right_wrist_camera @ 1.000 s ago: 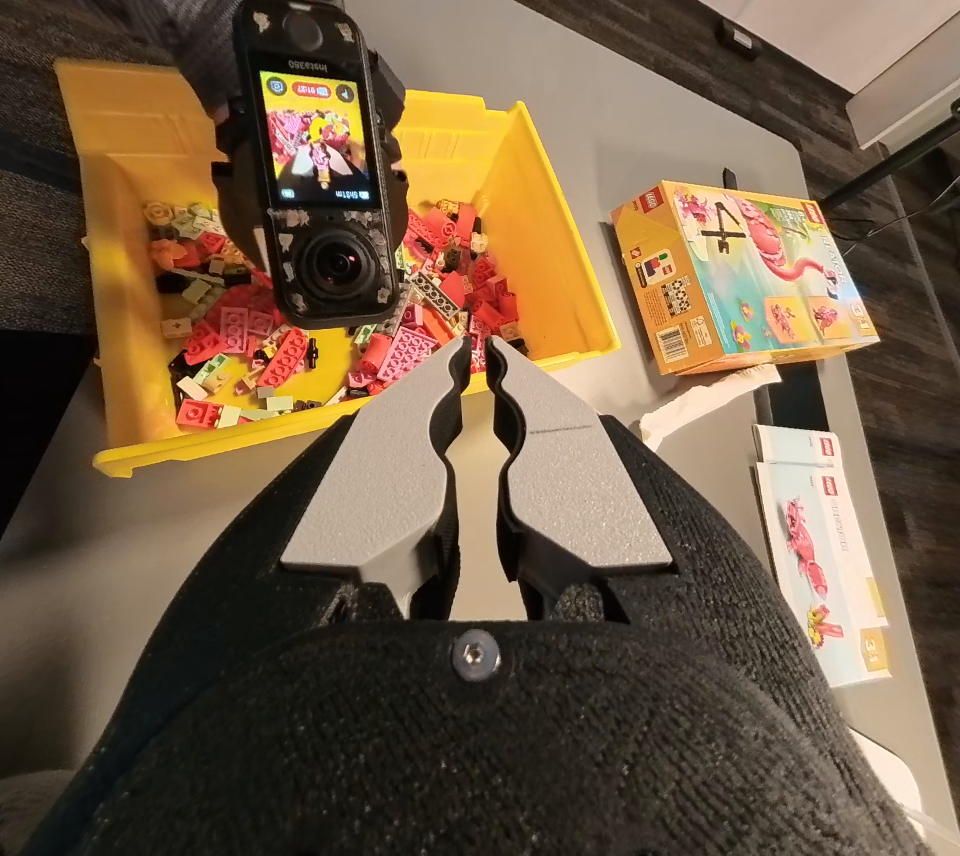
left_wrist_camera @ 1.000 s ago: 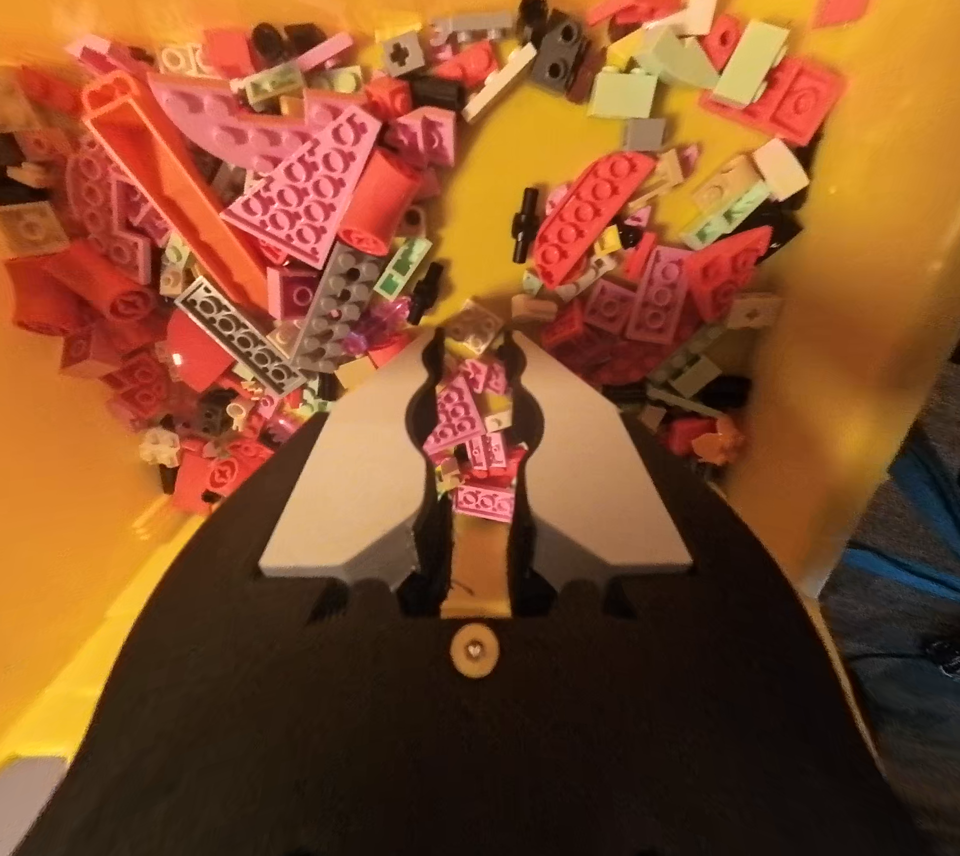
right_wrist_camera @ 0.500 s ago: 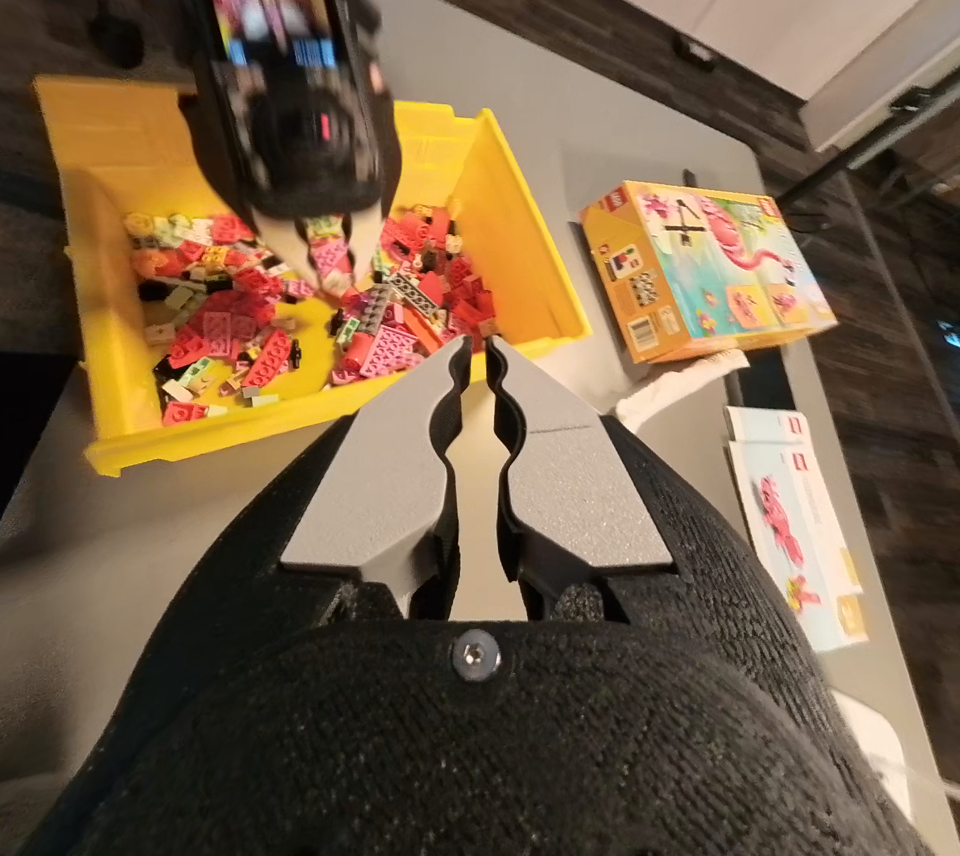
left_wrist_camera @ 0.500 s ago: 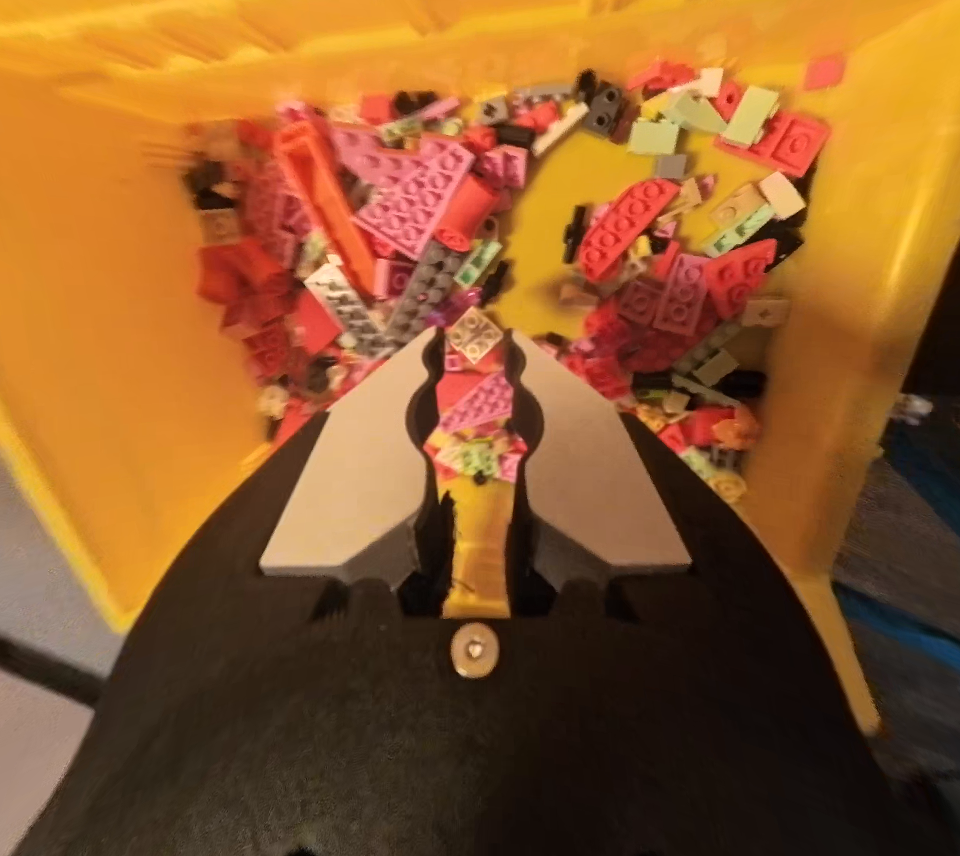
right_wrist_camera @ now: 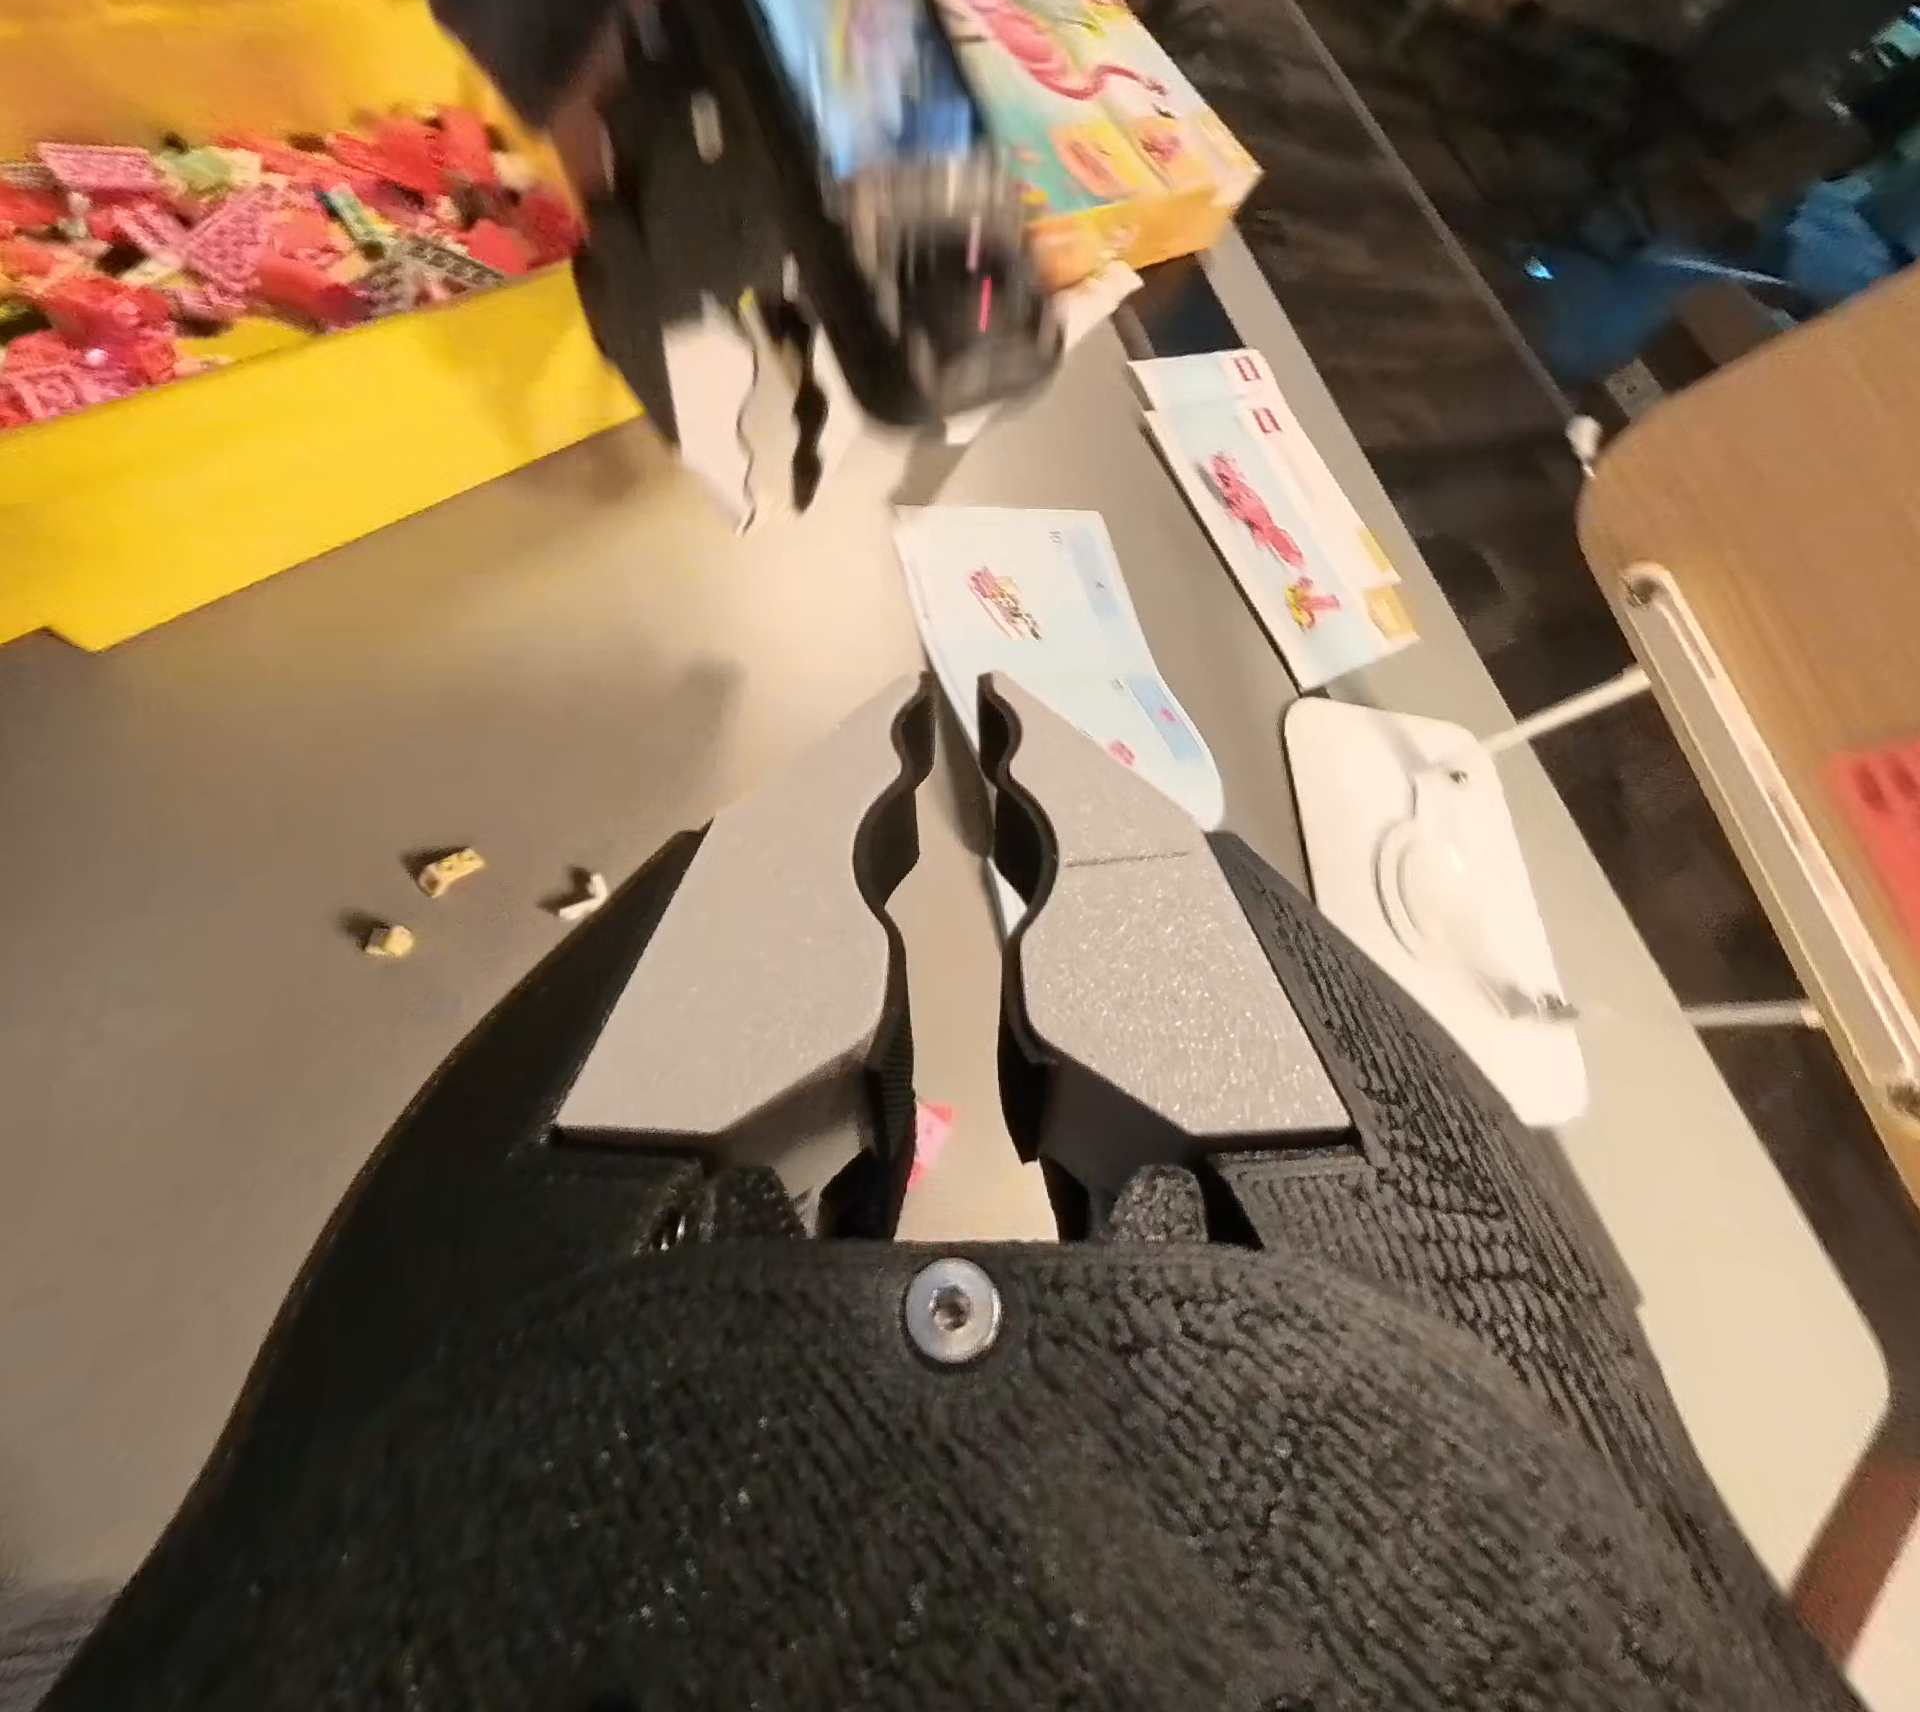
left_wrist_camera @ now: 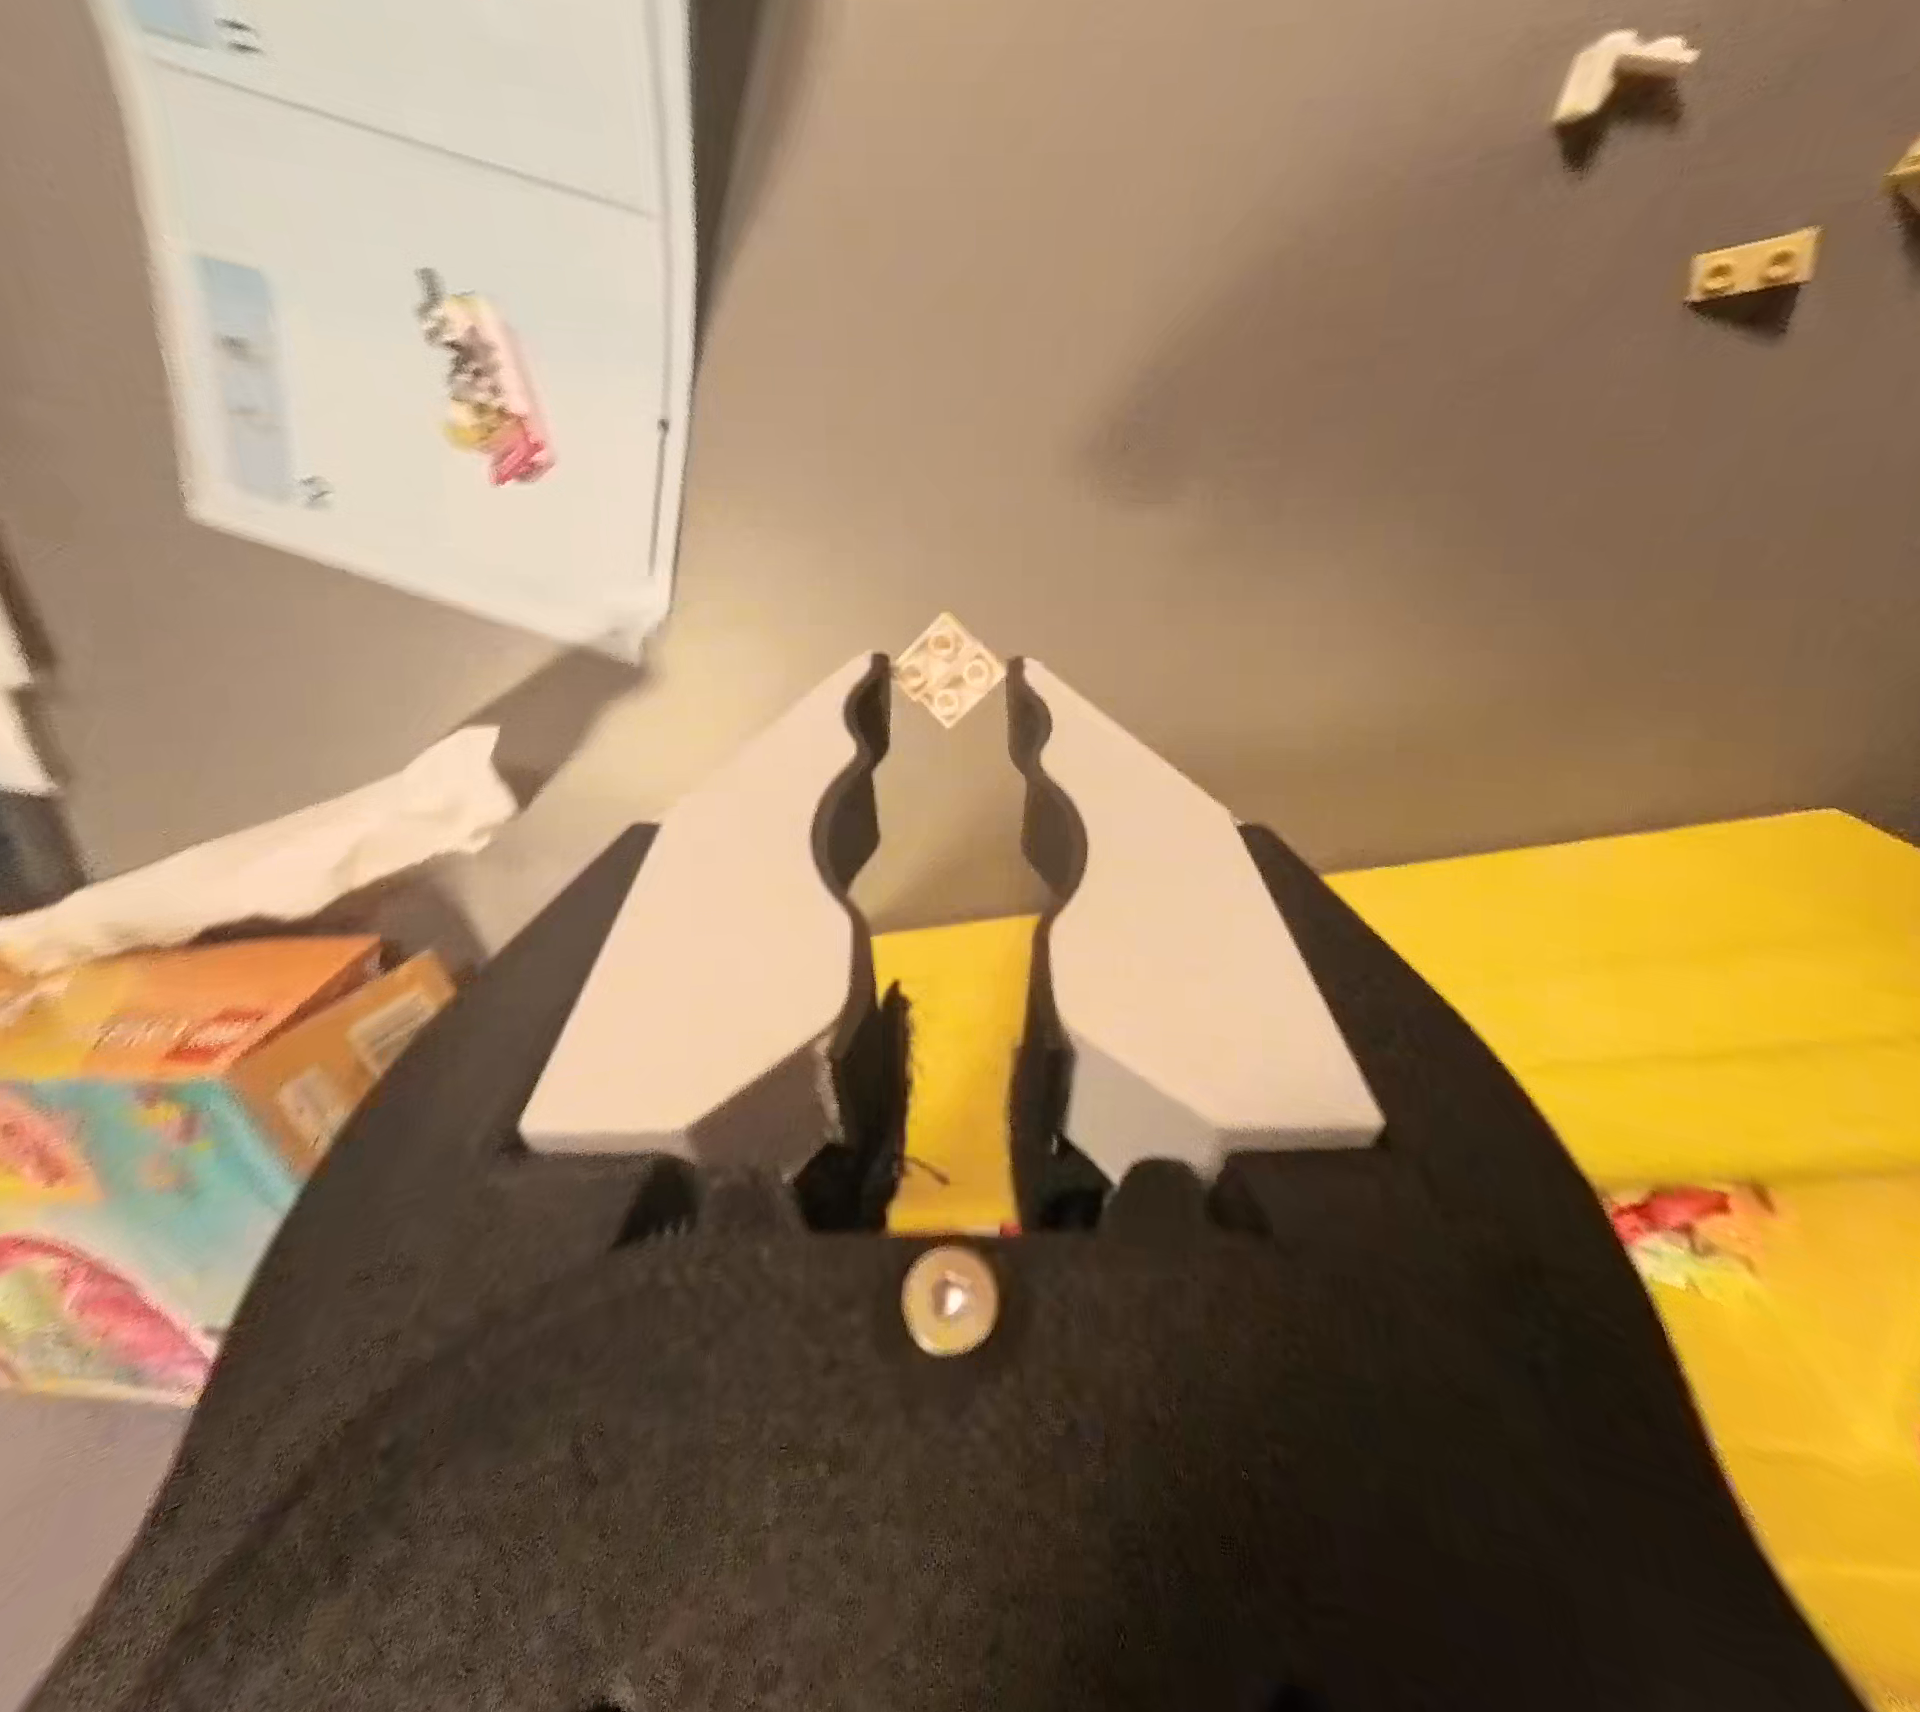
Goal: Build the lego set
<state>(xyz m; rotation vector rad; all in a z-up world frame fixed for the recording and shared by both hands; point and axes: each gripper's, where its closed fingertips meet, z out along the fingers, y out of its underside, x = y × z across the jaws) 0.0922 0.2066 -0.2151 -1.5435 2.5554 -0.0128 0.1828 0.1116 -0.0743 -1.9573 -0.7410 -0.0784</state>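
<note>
Left wrist view: the left gripper (left_wrist_camera: 948,675) pinches a small tan square brick (left_wrist_camera: 950,673) by its corners at the fingertips, above the grey table (left_wrist_camera: 1299,436) beside the yellow bin (left_wrist_camera: 1621,987). Right gripper (right_wrist_camera: 954,694), fingers narrow and bare, hangs over an instruction sheet (right_wrist_camera: 1039,592); three loose tan bricks (right_wrist_camera: 449,868) lie leftward.

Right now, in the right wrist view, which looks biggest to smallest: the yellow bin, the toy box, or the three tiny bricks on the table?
1. Yellow bin, partly cut off.
2. Toy box, farther away, so its real size is unsure.
3. Three tiny tan bricks, about alike.
</note>
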